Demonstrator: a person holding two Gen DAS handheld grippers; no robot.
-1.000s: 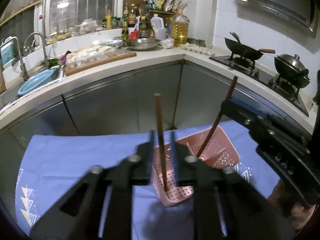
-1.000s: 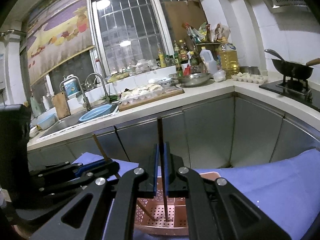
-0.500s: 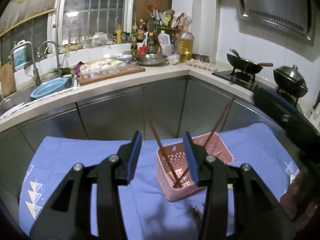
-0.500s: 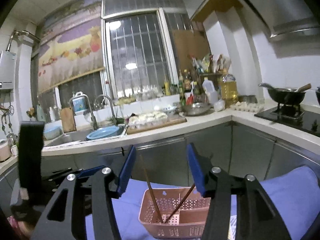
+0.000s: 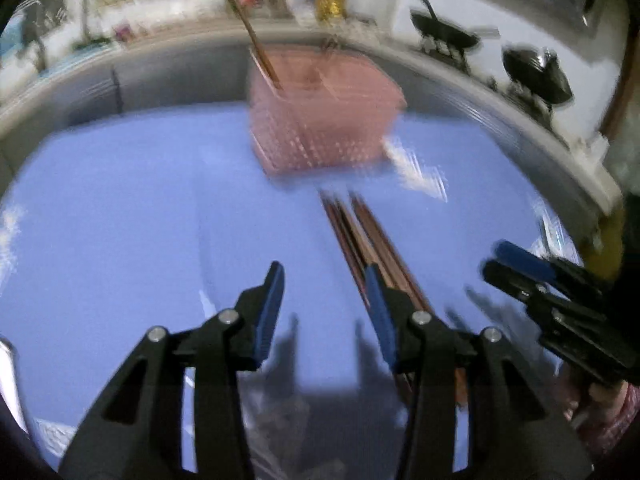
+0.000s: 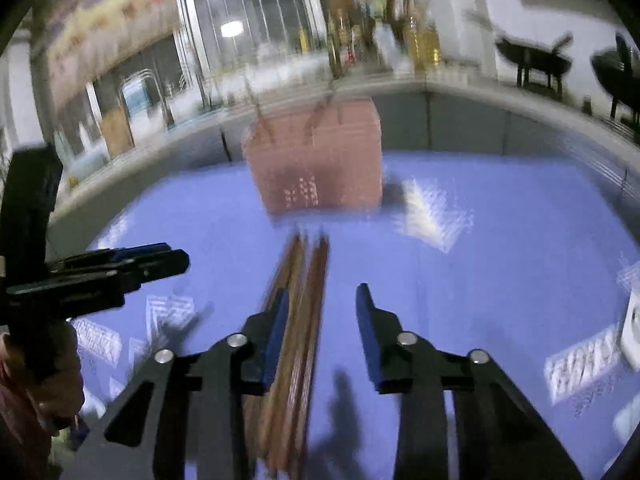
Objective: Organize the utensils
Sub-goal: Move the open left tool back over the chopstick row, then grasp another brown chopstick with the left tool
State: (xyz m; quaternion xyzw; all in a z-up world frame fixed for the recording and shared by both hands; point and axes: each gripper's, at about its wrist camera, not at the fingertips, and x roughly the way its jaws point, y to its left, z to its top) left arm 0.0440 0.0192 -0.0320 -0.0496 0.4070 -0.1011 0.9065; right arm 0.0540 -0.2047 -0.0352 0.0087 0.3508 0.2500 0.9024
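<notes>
A pink perforated basket (image 5: pixel 324 120) stands on the blue cloth (image 5: pixel 120 220) and holds two brown chopsticks (image 5: pixel 260 54); it also shows in the right wrist view (image 6: pixel 316 160). Several loose brown chopsticks (image 5: pixel 360 232) lie in a bundle on the cloth in front of it, also in the right wrist view (image 6: pixel 300 300). My left gripper (image 5: pixel 324 296) is open and empty, low over the cloth, its right finger over the bundle. My right gripper (image 6: pixel 320 312) is open and empty, its left finger over the bundle. Both views are blurred.
A steel kitchen counter (image 5: pixel 460 76) curves behind the table, with woks (image 5: pixel 536 76) on a stove at right and bottles (image 6: pixel 420 40) at the back. A sink and tap (image 6: pixel 148 92) are at the left.
Both grippers let go of their chopsticks, which now stand in the basket. Both have opened, pulled back and dropped low toward the loose bundle on the cloth.
</notes>
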